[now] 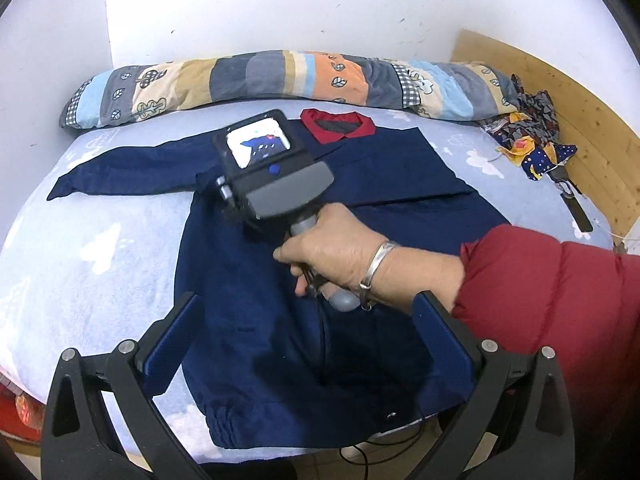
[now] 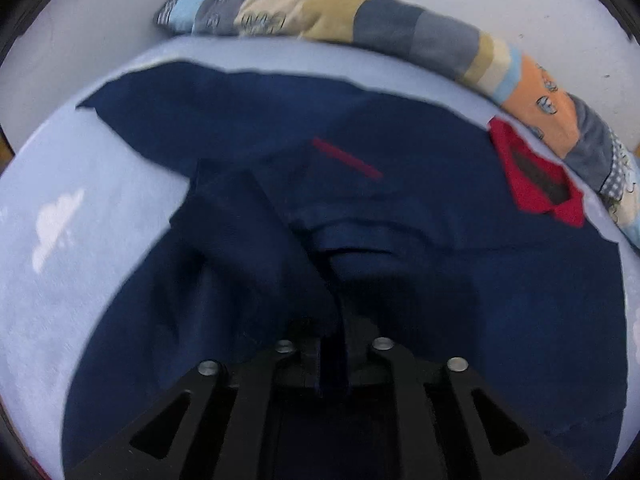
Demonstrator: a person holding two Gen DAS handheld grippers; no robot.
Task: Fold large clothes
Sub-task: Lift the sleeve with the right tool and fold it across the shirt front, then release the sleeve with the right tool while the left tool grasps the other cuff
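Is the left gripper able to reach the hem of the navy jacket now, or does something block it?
Probably yes. The left gripper is open just above the navy jacket, and the hem lies directly below with nothing over it. The person's right hand works farther up.

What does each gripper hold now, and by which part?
Left gripper: open, nothing. Right gripper: it seems to pinch a fold of the navy jacket, likely its sleeve; blurred.
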